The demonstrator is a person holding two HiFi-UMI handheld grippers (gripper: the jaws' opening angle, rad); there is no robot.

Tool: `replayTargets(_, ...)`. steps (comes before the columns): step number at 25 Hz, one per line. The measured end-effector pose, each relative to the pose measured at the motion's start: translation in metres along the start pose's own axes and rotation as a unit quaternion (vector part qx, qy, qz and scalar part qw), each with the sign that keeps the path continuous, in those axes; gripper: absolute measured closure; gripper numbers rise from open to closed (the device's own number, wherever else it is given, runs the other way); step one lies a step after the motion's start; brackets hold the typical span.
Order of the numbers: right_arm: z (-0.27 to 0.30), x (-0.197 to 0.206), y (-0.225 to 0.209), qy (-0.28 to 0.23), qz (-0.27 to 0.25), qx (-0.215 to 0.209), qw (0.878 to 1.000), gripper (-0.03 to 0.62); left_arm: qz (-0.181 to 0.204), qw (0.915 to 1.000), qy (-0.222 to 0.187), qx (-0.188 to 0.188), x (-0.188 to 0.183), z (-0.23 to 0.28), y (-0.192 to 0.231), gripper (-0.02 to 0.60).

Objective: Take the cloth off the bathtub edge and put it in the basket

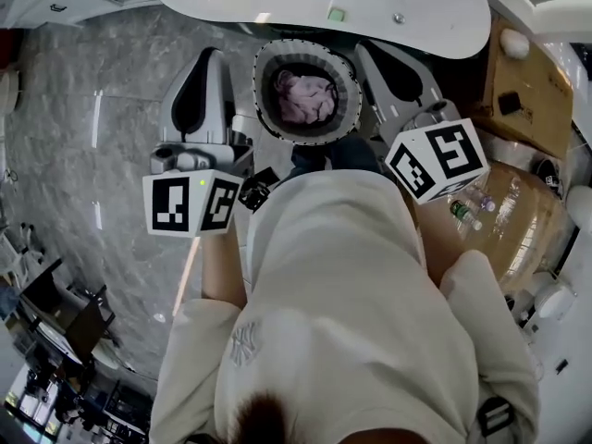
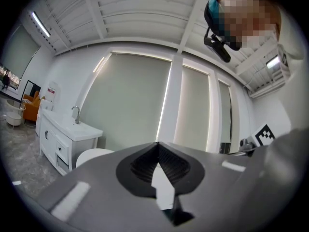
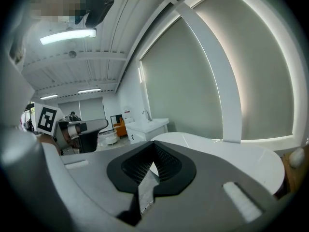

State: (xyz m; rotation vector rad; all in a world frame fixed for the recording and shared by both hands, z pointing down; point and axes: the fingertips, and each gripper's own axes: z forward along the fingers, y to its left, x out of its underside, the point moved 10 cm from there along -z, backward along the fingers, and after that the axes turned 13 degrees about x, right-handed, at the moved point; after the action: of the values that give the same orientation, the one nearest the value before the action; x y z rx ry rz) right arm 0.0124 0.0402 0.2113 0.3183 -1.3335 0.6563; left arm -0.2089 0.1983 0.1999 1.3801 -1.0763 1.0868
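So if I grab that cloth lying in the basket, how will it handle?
Probably floppy: the cloth lies crumpled in folds inside the basket, so it should sag from a single pinch. Likely light for its bulk, and those raised folds should grip easily.

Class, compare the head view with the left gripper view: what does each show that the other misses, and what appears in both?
Only the head view shows the basket, with the cloth lying inside it. Only the left gripper view shows a vanity with its tap, and the window blinds. Both show the left gripper, whose jaws are together with nothing between them, and the right gripper's marker cube.
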Motion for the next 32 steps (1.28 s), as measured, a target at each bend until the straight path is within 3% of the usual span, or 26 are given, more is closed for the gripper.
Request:
replayTargets(10,-0.021,-0.003,0.017,-0.007,0.003,-0.01,1.0,0.595,-0.001,0.9999,-0.008,0.008,-0.01,-0.011,-0.005,0.534)
replayTargets(32,-0.039,0.003,0.014,0.008,0.006,0.037,0.999,0.595,-0.002,0.9994,-0.004,0.035,-0.015,-0.022,-0.005,0.533)
